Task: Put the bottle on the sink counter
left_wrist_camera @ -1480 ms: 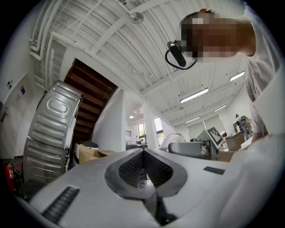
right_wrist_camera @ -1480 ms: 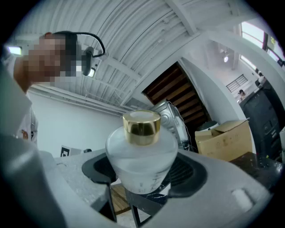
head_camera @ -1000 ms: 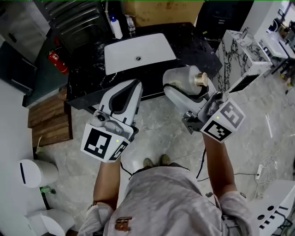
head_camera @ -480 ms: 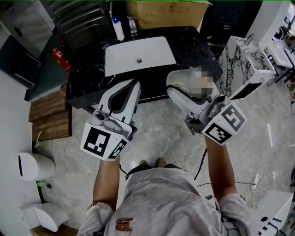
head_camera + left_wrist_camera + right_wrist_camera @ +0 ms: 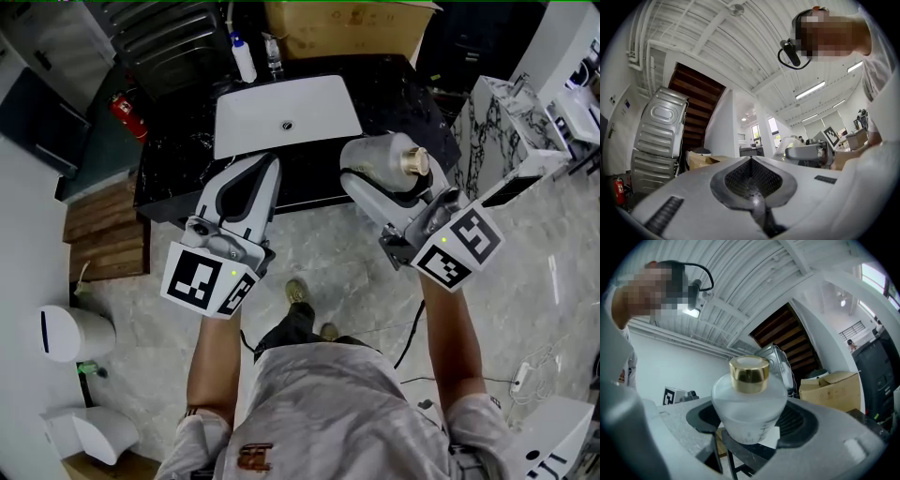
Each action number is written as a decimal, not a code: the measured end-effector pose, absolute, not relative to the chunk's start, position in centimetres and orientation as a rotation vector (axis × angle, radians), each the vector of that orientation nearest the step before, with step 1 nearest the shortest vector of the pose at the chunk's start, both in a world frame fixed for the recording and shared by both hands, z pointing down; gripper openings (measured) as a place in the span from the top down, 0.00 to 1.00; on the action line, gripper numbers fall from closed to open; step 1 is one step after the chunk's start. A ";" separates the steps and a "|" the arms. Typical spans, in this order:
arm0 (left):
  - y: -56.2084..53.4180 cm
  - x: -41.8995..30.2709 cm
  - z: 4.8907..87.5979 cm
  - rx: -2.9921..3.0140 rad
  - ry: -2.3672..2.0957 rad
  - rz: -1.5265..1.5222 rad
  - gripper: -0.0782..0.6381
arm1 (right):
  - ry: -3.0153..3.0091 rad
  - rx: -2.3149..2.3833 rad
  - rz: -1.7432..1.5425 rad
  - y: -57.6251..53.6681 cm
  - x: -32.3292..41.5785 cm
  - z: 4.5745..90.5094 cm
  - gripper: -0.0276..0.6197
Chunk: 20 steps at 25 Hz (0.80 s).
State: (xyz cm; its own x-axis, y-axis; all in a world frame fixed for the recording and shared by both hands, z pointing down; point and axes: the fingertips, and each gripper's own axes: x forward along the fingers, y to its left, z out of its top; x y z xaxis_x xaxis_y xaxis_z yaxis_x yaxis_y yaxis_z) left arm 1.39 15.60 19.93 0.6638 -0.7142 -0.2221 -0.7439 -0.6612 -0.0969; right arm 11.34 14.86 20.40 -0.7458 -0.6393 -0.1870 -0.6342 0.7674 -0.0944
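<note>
Head view showed the frosted white glass bottle with a gold cap (image 5: 386,161) held in the air by the right gripper (image 5: 373,178), off the counter, seen over the front right edge of the black marble sink counter (image 5: 178,159); right gripper view showed the jaws pressed against the bottle's (image 5: 749,404) two sides, partly open to its width, the gold cap (image 5: 749,374) pointing away from the right gripper (image 5: 752,420); the left gripper (image 5: 270,165) hung just left of it, apart from it, over the counter's front edge; left gripper view showed the left gripper (image 5: 751,160) with its jaws brought together and nothing between them; the white rectangular sink basin (image 5: 323,103) filled the counter's middle, with bare black stone to its right, the part nearest the bottle; at the counter's back edge stood two small bottles, a white bottle with a blue top (image 5: 243,60) and a clear slim bottle (image 5: 274,56) just beside it; behind them sat one brown cardboard box (image 5: 347,26); one red fire extinguisher (image 5: 127,109) stood by the counter's left end, near brown wooden slats (image 5: 103,234) on the floor; two white rounded bins (image 5: 75,333) stood lower left; one white cabinet with black veining (image 5: 487,122) stood to the right, near the counter; in all, two grippers and one frosted bottle
</note>
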 end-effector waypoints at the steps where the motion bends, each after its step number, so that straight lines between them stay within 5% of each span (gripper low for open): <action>1: 15.0 1.2 20.1 -2.698 1.195 0.244 0.89 | 2.753 -1.010 -0.037 14.3 11.2 20.5 0.45; 20: -6.9 -6.3 22.2 -2.747 1.142 0.267 0.89 | 2.790 -1.186 -0.022 -7.0 3.7 22.0 0.45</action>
